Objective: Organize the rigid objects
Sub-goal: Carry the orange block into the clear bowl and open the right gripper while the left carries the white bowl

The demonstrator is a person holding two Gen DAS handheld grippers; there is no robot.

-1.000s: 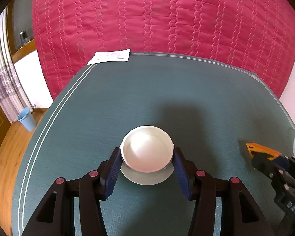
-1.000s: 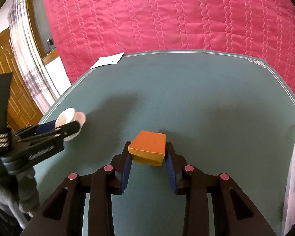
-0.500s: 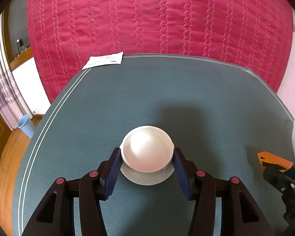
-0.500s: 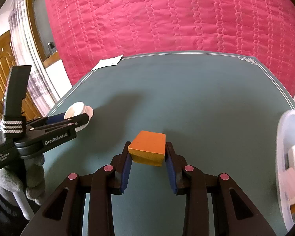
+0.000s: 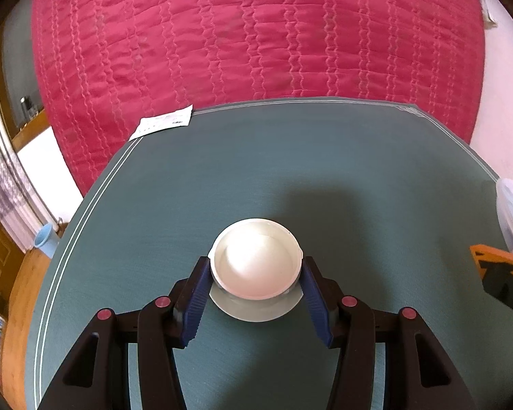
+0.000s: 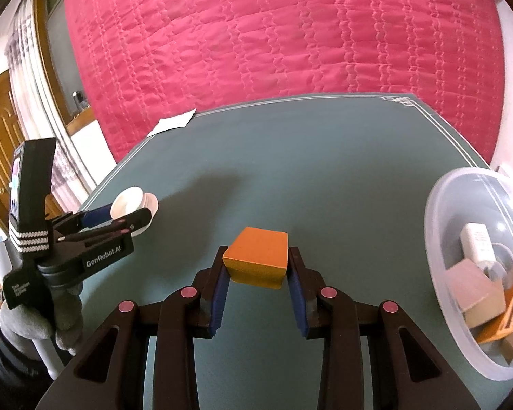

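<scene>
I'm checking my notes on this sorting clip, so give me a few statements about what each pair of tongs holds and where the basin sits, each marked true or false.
1. The left tongs grip a white bowl. True.
2. The right tongs are open and hold nothing. False: they are shut on an orange block.
3. A clear plastic basin with several blocks in it sits to the right of the orange block. True.
4. The basin is empty. False: it holds wooden pieces and a white item.
5. A sheet of paper lies at the far left corner of the green table. True.
</scene>
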